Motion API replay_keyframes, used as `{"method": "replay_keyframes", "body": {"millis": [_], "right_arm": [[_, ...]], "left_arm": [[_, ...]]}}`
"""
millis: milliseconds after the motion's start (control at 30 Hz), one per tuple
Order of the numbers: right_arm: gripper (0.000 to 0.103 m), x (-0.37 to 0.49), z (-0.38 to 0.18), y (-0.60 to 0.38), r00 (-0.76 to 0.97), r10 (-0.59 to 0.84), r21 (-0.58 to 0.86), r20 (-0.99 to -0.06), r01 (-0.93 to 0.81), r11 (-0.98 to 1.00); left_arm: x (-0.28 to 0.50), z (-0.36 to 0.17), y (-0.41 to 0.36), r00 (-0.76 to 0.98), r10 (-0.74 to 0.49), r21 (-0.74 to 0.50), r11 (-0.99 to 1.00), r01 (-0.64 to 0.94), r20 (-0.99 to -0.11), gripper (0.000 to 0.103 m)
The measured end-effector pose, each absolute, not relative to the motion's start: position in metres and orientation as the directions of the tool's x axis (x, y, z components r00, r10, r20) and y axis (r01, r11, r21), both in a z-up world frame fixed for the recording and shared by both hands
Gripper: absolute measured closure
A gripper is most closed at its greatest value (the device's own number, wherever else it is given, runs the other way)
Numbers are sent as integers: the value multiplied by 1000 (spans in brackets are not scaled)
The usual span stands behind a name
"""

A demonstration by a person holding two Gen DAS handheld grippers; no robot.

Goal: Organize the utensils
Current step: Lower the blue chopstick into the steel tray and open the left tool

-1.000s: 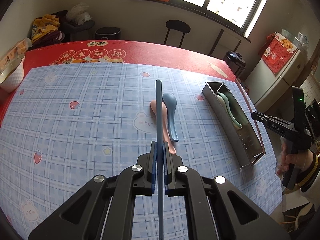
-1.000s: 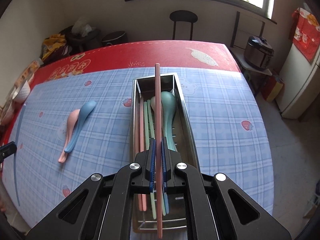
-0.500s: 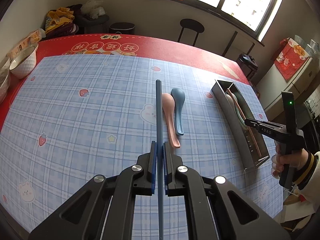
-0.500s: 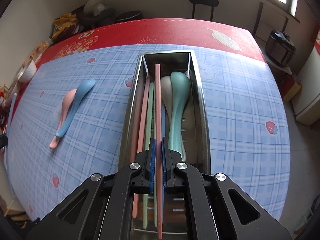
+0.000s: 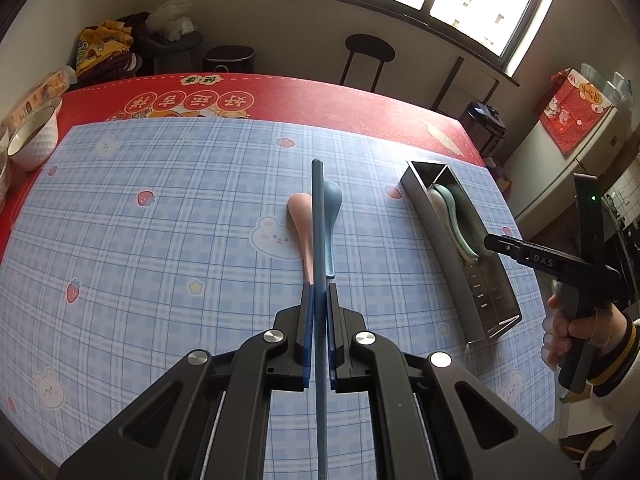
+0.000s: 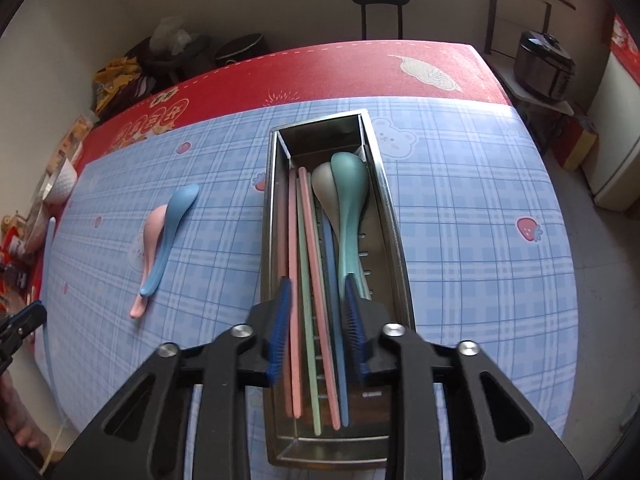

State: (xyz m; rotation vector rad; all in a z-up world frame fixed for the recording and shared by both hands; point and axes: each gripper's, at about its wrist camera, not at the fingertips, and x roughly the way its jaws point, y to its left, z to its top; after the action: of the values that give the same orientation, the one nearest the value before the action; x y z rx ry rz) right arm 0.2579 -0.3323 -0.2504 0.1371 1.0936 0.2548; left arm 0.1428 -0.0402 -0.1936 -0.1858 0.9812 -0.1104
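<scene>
A metal tray [image 6: 394,216] holds pink, green and blue chopsticks [image 6: 310,264] beside two spoons [image 6: 346,196]. A pink spoon [image 6: 150,236] and blue spoon [image 6: 172,228] lie touching on the tablecloth.

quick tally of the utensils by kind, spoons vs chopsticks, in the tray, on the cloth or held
Spoons: 4, a teal spoon and a pale spoon in the metal tray, a blue spoon and a pink spoon on the cloth.
Chopsticks: 6, five in the tray, one blue chopstick in the left gripper.
Total: 10

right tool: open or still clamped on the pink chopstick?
Open. The right tool has just been opening; its blue pads stand apart, and the pink chopstick lies loose in the metal tray.
</scene>
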Motion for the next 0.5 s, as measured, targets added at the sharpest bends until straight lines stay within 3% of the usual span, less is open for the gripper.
{"method": "replay_keyframes", "body": {"millis": [100,267,500], "right_arm": [[50,248,-238,-343,448,281,244,-849,-138,960],[35,235,-225,-363,479,291,270,-828,-114,956],[25,223,-224,-382,487,291,280,-824,-96,955]], "left_arm": [[150,-189,-50,548,-204,-232,973,18,-812,97],[165,-188,-68,527,-243,-275,961,20,-814,97],[190,-195,-102,487,-304,-340,940,16,-819,97]]}}
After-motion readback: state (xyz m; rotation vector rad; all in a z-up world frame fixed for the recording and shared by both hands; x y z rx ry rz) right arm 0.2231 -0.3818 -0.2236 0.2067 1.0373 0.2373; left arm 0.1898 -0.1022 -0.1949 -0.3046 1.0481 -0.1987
